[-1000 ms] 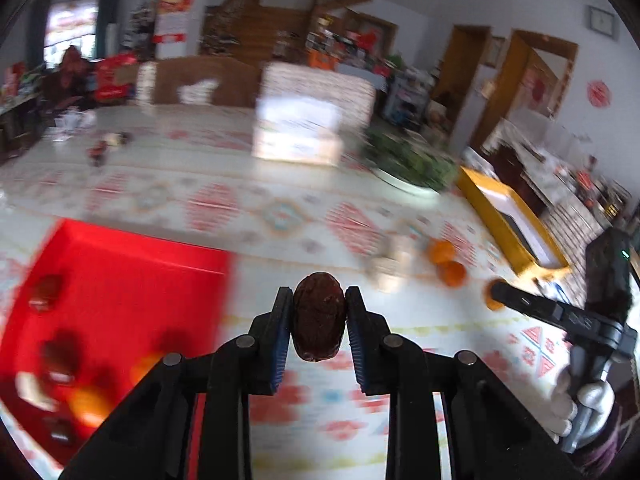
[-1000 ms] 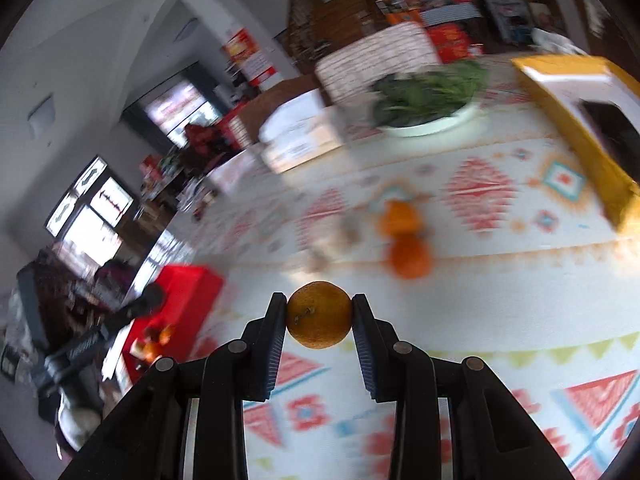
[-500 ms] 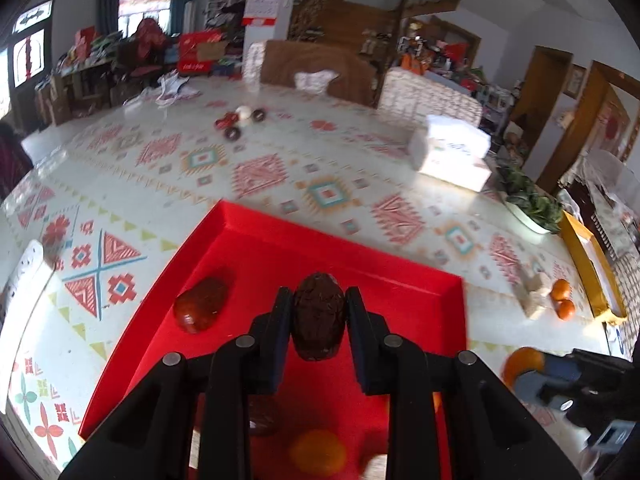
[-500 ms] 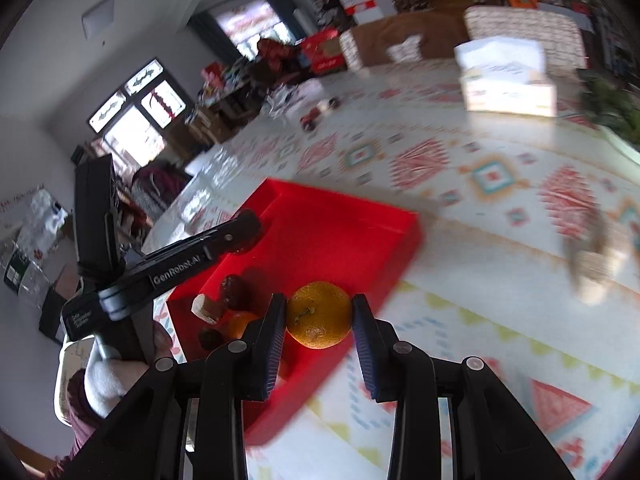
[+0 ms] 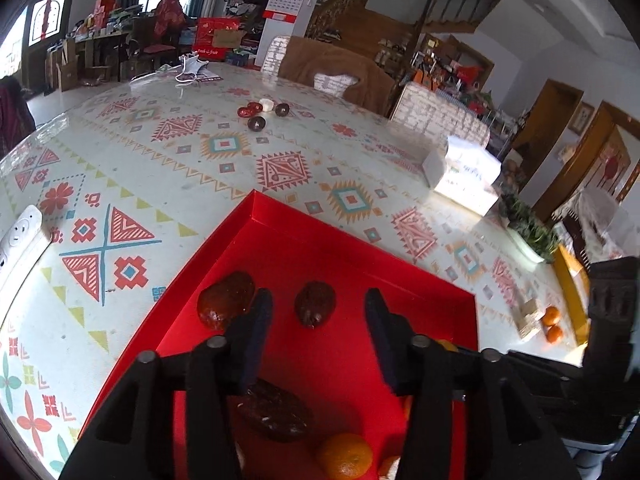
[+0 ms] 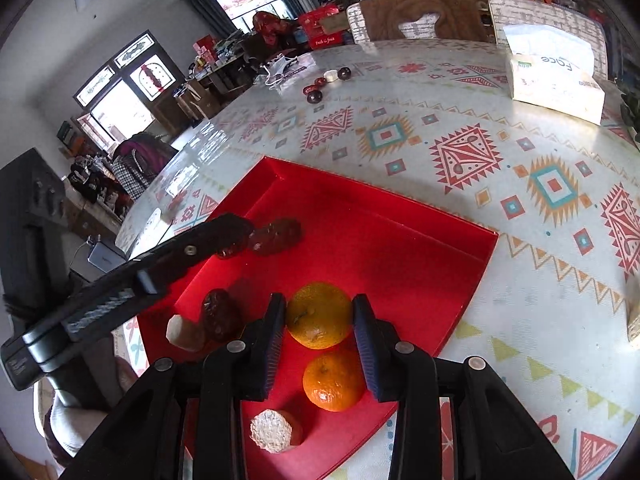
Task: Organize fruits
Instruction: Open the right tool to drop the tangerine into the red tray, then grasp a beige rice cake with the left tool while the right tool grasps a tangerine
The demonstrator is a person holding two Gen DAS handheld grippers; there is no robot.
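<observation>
The white tissue box (image 6: 554,76) reads "Face", and the red carton (image 5: 216,42) behind the table reads "fresh fruit".

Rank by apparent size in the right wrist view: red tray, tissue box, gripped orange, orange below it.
1. red tray
2. tissue box
3 and 4. gripped orange and lower orange: near-equal, nearness differs, unranked.

Glossy red tray (image 5: 460,296) — wrinkled dates (image 5: 315,309)
</observation>
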